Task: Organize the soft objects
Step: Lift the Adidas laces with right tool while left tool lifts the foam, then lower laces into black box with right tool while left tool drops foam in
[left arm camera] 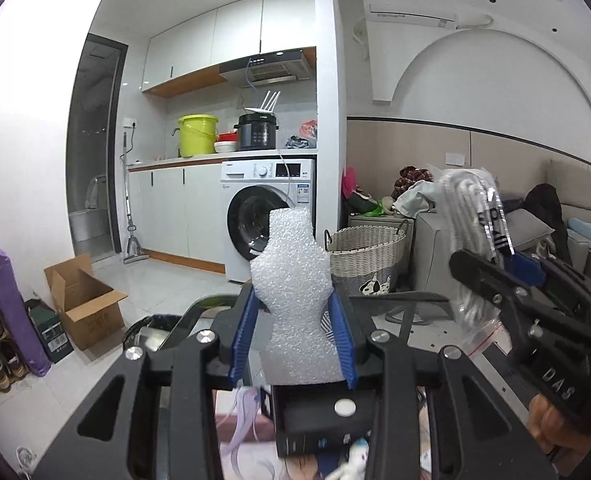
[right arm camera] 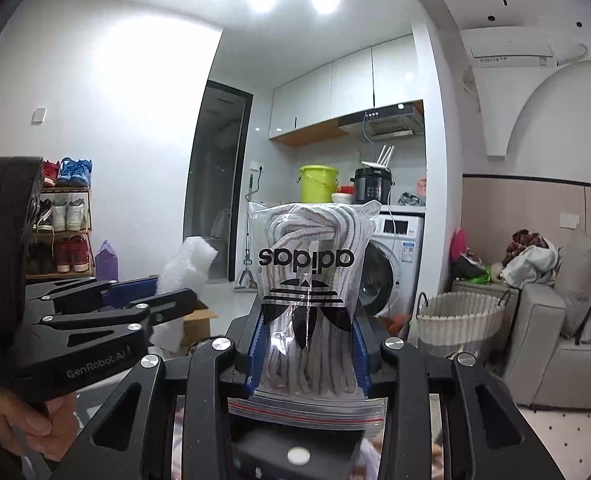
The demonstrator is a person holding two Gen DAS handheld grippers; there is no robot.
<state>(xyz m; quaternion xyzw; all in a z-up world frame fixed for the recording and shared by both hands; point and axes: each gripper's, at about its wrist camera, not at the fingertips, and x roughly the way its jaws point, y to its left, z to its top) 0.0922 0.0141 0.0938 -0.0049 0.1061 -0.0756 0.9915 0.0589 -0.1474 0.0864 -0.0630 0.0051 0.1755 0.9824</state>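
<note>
My left gripper [left arm camera: 295, 312] is shut on a white foam sheet [left arm camera: 291, 288] that stands up between its blue pads. It also shows in the right wrist view [right arm camera: 183, 268], at the left. My right gripper [right arm camera: 309, 340] is shut on a clear adidas zip bag of striped laces [right arm camera: 309, 280], held upright and upside down. The same bag [left arm camera: 471, 216] and the right gripper [left arm camera: 495, 276] show at the right of the left wrist view. Both grippers are held up in the air, side by side.
A woven basket [left arm camera: 365, 256] [right arm camera: 459, 316] stands on the floor beside a washing machine [left arm camera: 263, 216] and a grey sofa [right arm camera: 555, 344]. An open cardboard box [left arm camera: 83, 300] and a shoe rack [right arm camera: 63, 220] are at the left.
</note>
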